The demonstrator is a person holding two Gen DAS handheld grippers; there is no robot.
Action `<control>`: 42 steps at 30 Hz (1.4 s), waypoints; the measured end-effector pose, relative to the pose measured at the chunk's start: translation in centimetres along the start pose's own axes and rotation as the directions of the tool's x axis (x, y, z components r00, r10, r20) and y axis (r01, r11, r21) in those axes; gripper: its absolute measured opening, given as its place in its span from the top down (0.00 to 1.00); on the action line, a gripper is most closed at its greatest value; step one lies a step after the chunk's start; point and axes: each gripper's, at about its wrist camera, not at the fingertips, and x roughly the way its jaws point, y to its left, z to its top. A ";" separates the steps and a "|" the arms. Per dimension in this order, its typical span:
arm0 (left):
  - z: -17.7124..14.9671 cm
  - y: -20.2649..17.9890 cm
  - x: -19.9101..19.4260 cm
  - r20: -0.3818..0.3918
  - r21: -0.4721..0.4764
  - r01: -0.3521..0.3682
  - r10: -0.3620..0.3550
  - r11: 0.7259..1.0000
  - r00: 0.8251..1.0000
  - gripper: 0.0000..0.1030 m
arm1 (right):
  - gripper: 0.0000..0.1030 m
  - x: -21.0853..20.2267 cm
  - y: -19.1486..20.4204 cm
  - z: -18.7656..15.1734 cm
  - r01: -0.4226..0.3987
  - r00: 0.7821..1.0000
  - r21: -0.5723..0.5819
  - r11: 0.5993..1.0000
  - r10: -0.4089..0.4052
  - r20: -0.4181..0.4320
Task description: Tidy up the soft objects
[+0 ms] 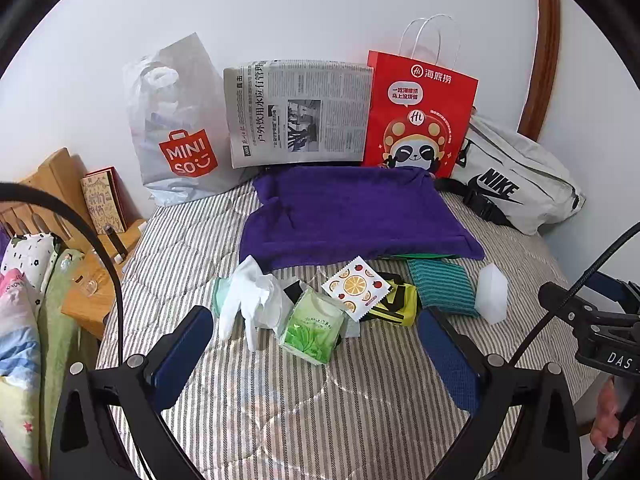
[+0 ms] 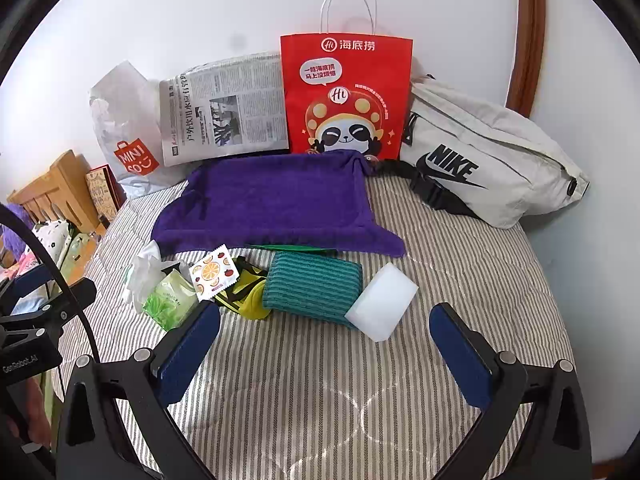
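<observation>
A purple towel (image 1: 352, 216) (image 2: 276, 204) lies spread on the striped bed. In front of it sit a white glove (image 1: 250, 296), a green tissue pack (image 1: 316, 326) (image 2: 170, 300), a fruit-print packet (image 1: 356, 286) (image 2: 212, 270), a yellow-black cloth (image 1: 394, 306) (image 2: 244, 294), a teal striped cloth (image 1: 442, 286) (image 2: 314, 286) and a white sponge block (image 1: 493, 296) (image 2: 382, 306). My left gripper (image 1: 316, 354) is open just short of the tissue pack, holding nothing. My right gripper (image 2: 326, 346) is open just short of the sponge, also holding nothing.
Against the wall stand a Miniso plastic bag (image 1: 176, 128), a folded newspaper (image 1: 300, 112), a red paper bag (image 1: 420, 116) (image 2: 346, 96) and a grey Nike bag (image 1: 516, 184) (image 2: 488, 160). A wooden bedside stand (image 1: 80, 248) and bedding (image 1: 24, 320) lie left.
</observation>
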 end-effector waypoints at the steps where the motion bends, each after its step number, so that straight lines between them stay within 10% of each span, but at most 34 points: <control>1: 0.0 0.0 0.0 -0.001 0.000 -0.001 0.001 1.000 1.000 0.00 | 0.00 -0.1 0.0 -0.1 0.000 1.000 0.001 1.000 0.000 0.001; 20: 0.4 0.3 1.4 -0.009 0.012 -0.004 0.004 1.000 1.000 0.00 | 0.00 1.4 -2.3 -0.1 0.025 1.000 0.018 1.000 -0.025 -0.001; 42: -1.5 0.4 8.6 -0.137 0.021 0.022 -0.019 1.000 0.990 0.00 | 0.00 13.7 -8.1 -1.8 0.032 0.980 0.239 0.970 0.017 -0.199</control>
